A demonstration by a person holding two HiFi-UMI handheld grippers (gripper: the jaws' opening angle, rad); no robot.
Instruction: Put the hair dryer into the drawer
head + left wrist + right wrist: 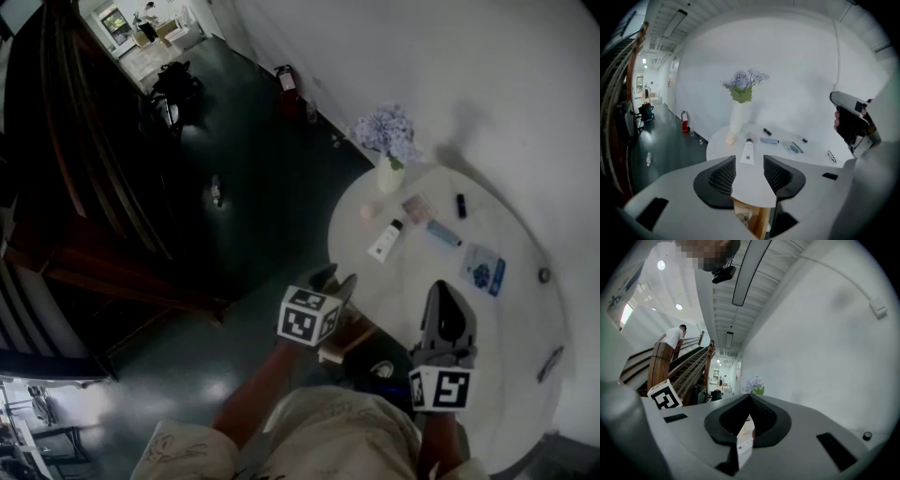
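Hair dryer: not clearly made out in any view. Only candidate was a dark rounded lump w/ a pale spot (378, 367), low between the two grippers and under the table rim, right by the open light-wood drawer (349, 337); couldn't tell if it lay inside or just beside it. In the left gripper view the drawer (757, 221) showed below the jaws w/ sth pale & rounded in it, too cut off to name. Left gripper (336, 277) (749, 171) hung over the drawer at the table edge, black ribbed jaws apart, nothing between them. Right gripper (441, 291) (750, 401) was over the near part of the table, jaws together at the tips, holding nothing. The round white table (511, 323) (717, 147) carried several small things, all well apart from both grippers. They were a white squeeze tube w/ dark cap (385, 240) (747, 152), a slim blue tube (443, 232) (769, 140), a small black stick (461, 205) (767, 132), a blue-and-white flat packet (484, 267) (793, 147), a pinkish flat item (416, 207) and a pale round blob (367, 212) (730, 138). At the far rim stood a white vase (390, 175) (737, 119) of lilac flowers (386, 131). Beyond lay dark glossy floor, a red fire extinguisher (287, 80) (685, 121) by the white wall, and a dark wooden staircase (84, 187) to the left. The right gripper view showed a person in a white top (672, 337) on the stairs.
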